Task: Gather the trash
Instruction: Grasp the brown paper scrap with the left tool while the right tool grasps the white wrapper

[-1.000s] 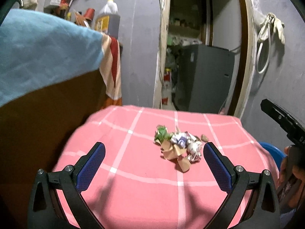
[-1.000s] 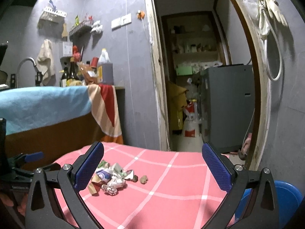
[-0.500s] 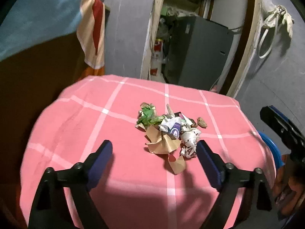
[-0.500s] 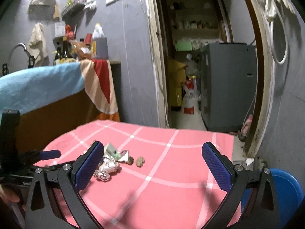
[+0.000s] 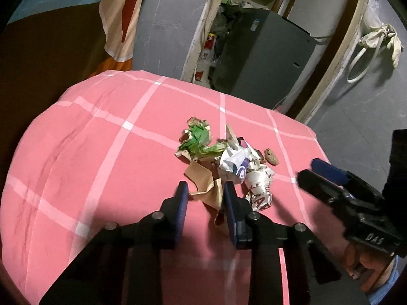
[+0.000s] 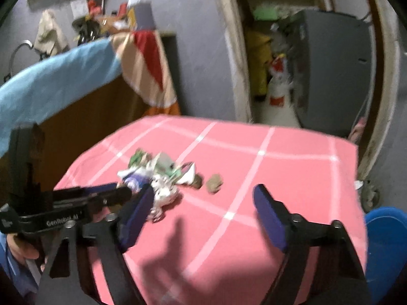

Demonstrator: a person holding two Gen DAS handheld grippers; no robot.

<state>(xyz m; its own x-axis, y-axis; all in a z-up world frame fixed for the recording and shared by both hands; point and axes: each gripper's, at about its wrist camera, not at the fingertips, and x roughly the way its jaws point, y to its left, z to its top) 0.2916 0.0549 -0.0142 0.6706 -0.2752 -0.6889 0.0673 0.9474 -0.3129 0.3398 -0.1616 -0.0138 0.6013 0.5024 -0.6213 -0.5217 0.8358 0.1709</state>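
- A cramped grey-walled room with an open doorway at the back holds a worktop (image 5: 84, 157) covered in a pink cloth with white check lines; a blue bin (image 6: 384, 244) stands on the floor off its right edge.
- The trash lies in one loose heap toward the middle of the worktop, nearer the right edge: a green wrapper (image 5: 198, 139) on the far side, a white and purple wrapper (image 5: 235, 162), a white printed wrapper (image 5: 259, 185), a brown paper scrap (image 5: 206, 185) on the near side, and a small brown lump (image 5: 271, 156) just beside the heap.
- The left gripper (image 5: 206, 192) has its fingers narrowed around the brown paper scrap, the pads at or very near its edges; whether they press it firmly cannot be told.
- The right gripper (image 6: 206, 198) hangs wide apart and holds nothing, one finger close beside the heap; this view is blurred.
- Risk: the scrap is thin and crumpled, so a light pinch on one flap could let it slide free or tear when lifted.
- Risk: the scrap touches its neighbours, so a lift could drag them over the cloth, scatter the heap or roll the lump toward the right edge.
- Risk: the two grippers sit close together, and the right one could bump the left or knock pieces away.
- Risk: a low pinch might catch the cloth itself and pull it up.
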